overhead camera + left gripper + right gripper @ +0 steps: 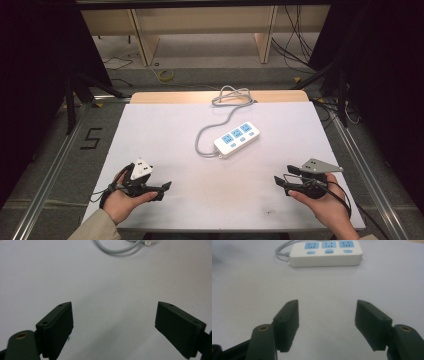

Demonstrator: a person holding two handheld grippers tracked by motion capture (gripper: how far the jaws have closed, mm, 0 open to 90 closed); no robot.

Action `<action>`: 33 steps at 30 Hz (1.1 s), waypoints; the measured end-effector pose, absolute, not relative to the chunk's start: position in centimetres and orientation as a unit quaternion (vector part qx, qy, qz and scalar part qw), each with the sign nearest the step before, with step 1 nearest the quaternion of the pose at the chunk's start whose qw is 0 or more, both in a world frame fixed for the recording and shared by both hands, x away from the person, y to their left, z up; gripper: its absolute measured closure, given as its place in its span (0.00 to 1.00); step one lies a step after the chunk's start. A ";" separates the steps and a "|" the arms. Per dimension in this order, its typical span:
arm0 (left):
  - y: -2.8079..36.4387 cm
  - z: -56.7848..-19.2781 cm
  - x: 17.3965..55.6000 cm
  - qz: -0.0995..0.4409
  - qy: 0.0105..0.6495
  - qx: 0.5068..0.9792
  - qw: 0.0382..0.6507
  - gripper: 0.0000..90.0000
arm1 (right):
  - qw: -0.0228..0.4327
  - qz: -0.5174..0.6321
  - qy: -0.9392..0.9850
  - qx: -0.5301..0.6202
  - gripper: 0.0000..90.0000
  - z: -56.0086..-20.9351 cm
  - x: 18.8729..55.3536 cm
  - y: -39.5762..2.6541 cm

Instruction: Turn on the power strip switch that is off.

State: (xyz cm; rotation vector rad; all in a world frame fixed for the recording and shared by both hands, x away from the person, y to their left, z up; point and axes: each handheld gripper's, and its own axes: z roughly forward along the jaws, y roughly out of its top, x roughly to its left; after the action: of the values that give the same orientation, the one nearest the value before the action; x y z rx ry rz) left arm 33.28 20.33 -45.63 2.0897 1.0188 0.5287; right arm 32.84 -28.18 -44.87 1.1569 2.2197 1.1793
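Note:
A white power strip [237,139] with three blue sockets lies mid-table, its grey cable [210,131] looping off its near-left end and running to a coil at the far edge. In the right gripper view the power strip [325,253] lies ahead of the jaws. My left gripper [163,190] rests open near the front left, held by a hand, nothing between its jaws. My right gripper [283,181] is open at the front right, also empty. In the left gripper view [115,315] the cable [117,250] curves at the top.
The white table top [165,130] has a wooden strip along its far edge, where the coiled cable [232,96] lies. Metal frame rails run along both sides. Beyond are a floor with loose cables and wooden shelving [200,30].

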 end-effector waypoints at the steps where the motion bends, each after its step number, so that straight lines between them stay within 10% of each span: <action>1: 20.3 -45.6 33.3 0.208 0.396 0.814 0.370 0.17 | 0.187 0.419 0.788 0.410 0.43 -44.8 32.8 -28.2; 17: 20.1 -45.5 33.4 0.217 0.390 0.814 0.372 0.18 | 0.209 0.399 0.798 0.401 0.98 -43.9 33.2 -27.7; 33: 19.8 -45.5 33.3 0.214 0.391 0.812 0.376 0.18 | 0.209 0.393 0.803 0.397 1.00 -43.4 34.0 -27.3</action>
State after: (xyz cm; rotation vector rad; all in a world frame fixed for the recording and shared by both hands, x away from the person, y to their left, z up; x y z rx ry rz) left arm 33.32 19.81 -45.53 2.0776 0.9998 0.5476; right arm 34.04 -27.32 -43.35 1.1038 2.2334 1.0921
